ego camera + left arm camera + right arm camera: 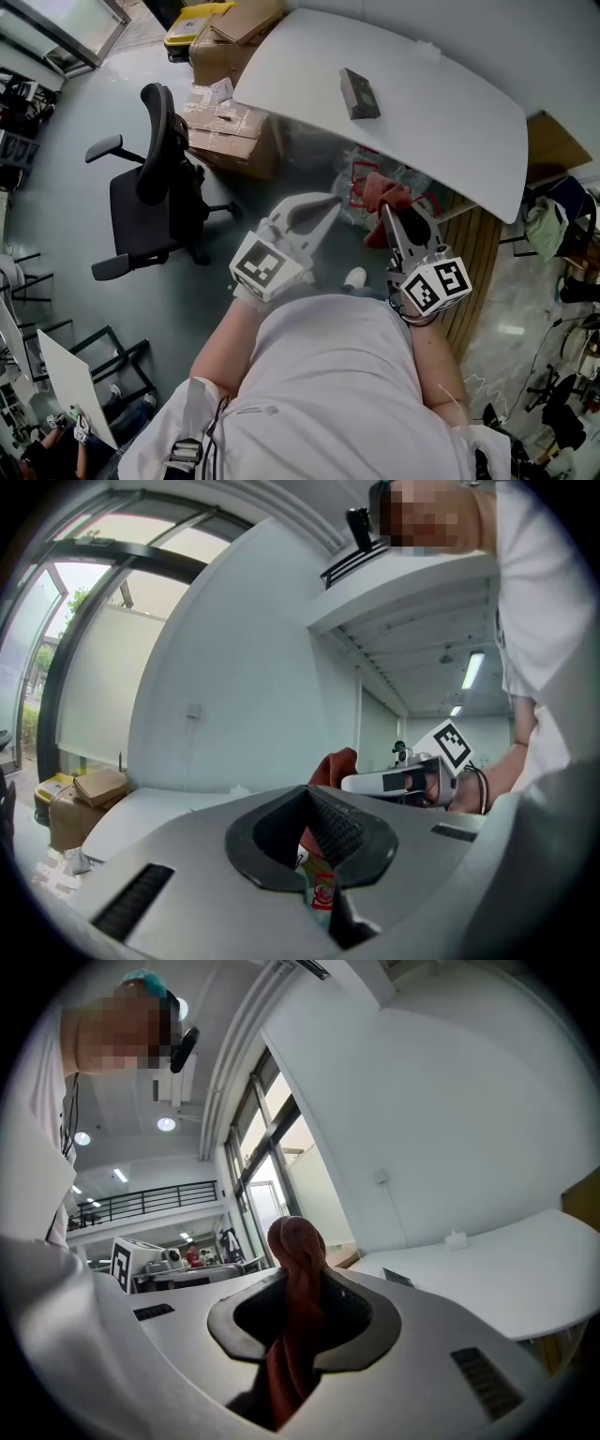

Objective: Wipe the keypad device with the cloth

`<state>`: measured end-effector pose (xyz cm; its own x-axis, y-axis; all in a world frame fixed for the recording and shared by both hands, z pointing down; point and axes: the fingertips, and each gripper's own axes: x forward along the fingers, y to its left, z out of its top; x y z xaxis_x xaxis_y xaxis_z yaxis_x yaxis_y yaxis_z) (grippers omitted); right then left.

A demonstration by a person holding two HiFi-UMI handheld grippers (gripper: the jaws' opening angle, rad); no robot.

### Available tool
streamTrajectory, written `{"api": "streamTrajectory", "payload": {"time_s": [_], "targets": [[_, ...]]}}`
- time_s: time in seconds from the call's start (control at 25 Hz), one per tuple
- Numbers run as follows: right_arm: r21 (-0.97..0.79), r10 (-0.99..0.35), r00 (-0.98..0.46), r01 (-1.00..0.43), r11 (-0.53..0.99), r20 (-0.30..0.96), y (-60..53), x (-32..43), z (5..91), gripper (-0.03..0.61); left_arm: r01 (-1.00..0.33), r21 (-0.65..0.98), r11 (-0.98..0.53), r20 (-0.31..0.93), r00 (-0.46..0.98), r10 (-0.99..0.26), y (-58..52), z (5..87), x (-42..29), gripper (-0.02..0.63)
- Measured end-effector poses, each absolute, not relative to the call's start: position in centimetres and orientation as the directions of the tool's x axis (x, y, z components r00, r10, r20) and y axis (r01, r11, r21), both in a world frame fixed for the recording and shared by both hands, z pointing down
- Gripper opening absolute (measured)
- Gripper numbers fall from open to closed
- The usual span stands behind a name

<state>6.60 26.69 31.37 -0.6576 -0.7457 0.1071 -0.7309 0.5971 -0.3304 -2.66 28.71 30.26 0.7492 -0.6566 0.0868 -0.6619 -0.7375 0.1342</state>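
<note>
The keypad device [359, 94], a small dark block, lies on the white table [422, 112] well ahead of both grippers. My right gripper [391, 214] is held below the table's near edge, shut on a red cloth [385, 193] that bunches above its tips. In the right gripper view the cloth [296, 1246] stands up between the jaws of the right gripper [298, 1283], and the keypad device [397, 1279] shows far off on the table [506, 1279]. My left gripper [323, 208] hovers to the left, shut and holding nothing; in its own view the left gripper [307, 803] faces the cloth [336, 764].
A black office chair [155, 187] stands on the floor at left. Cardboard boxes [230, 122] sit by the table's left end, with a yellow case [192, 19] behind. A clear plastic bag [361, 178] lies under the table. Slatted wood [478, 253] is at right.
</note>
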Motion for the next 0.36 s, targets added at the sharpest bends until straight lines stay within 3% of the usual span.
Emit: {"api": "streamTrajectory", "payload": {"time_s": [0.36], "targets": [[-0.334, -0.73, -0.681, -0.704, 0.627, 0.065, 26.8, 8.5, 30.9, 0.087, -0.677, 0.046, -0.734, 0.096, 0.734, -0.672, 29.7, 29.6, 0.5, 0.009]]}}
